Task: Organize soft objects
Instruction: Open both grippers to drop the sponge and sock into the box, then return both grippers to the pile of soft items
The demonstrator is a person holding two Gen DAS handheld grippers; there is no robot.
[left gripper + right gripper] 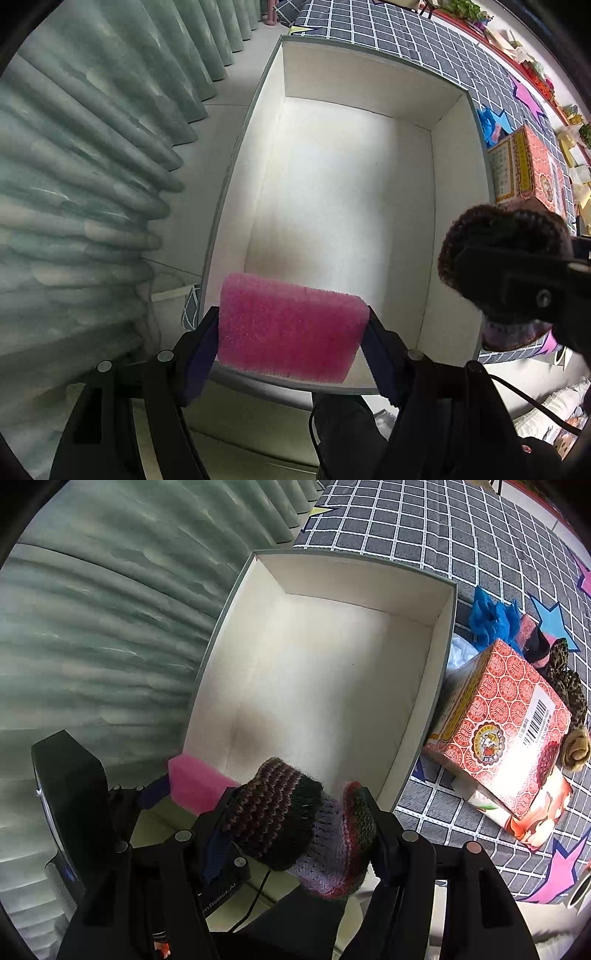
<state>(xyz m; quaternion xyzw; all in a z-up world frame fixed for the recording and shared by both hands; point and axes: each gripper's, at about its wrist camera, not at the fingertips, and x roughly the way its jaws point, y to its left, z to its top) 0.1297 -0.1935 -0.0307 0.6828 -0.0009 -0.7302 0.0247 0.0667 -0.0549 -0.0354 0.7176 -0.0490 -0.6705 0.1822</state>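
Both soft things are picked up and ready to go into the big white cardboard box (354, 206), which has nothing in it yet. I think this is the putting-in step.

The left tongs (293, 332) are squeezed on a pink foam sponge block (291, 328), one pad on each short end. The left tongs point straight down, and the sponge hangs over the near edge of the box, up in the air.

The right tongs (295, 823) are squeezed on a fuzzy knitted woolly thing with dark, red and purple stripes (295, 823). It looks like a rolled-up sock or hat, but I cannot be sure. These tongs tip steeply down too, and the woolly thing hangs over the near right corner of the box, just beside the sponge.

Next, I think each pair of tongs should go a bit lower into the box and then let go, so the things land side by side.

The box sits on a grey cloth with white squares (424, 524). A red patterned carton (506, 720) stands beside the box.
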